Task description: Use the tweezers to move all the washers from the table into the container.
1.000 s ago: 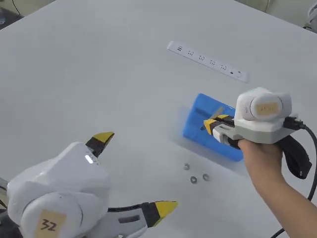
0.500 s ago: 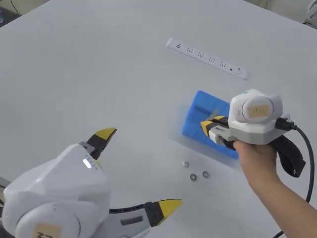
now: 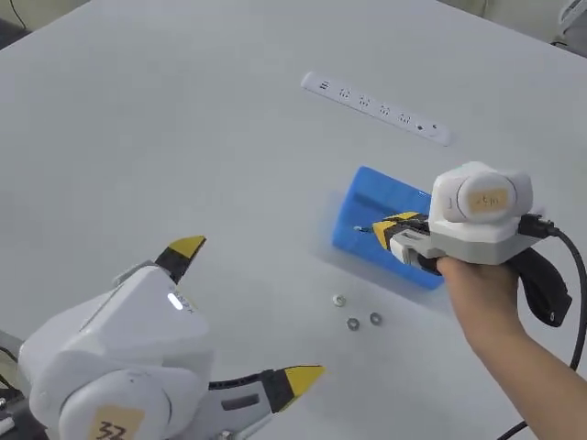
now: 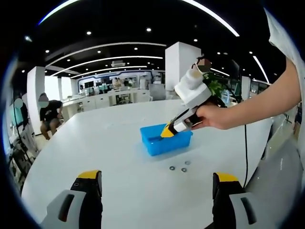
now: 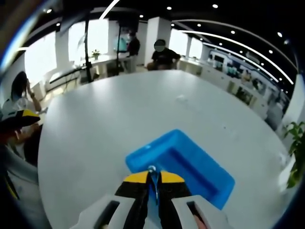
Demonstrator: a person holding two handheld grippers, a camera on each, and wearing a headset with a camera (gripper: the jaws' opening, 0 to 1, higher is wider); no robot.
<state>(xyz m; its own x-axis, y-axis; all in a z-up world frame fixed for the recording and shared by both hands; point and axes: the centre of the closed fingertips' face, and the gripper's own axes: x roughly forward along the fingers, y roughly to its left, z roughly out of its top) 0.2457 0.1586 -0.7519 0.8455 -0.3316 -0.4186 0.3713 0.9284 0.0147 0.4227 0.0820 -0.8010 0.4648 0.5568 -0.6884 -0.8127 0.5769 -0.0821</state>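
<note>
the right gripper (image 3: 390,229), pressed together on the tweezers (image 5: 152,183), holds their tip over the blue container (image 3: 367,197), likely so a washer drops inside. three washers (image 3: 353,323) lie on the surface (image 3: 183,110) just near of it. the left gripper (image 3: 243,312) hangs spread at near left, out of the way.

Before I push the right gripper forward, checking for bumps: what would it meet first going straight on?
Most likely the blue container: the right gripper, shut on the tweezers, points into it from its near corner. How high it hangs above the container's floor is unclear.
</note>
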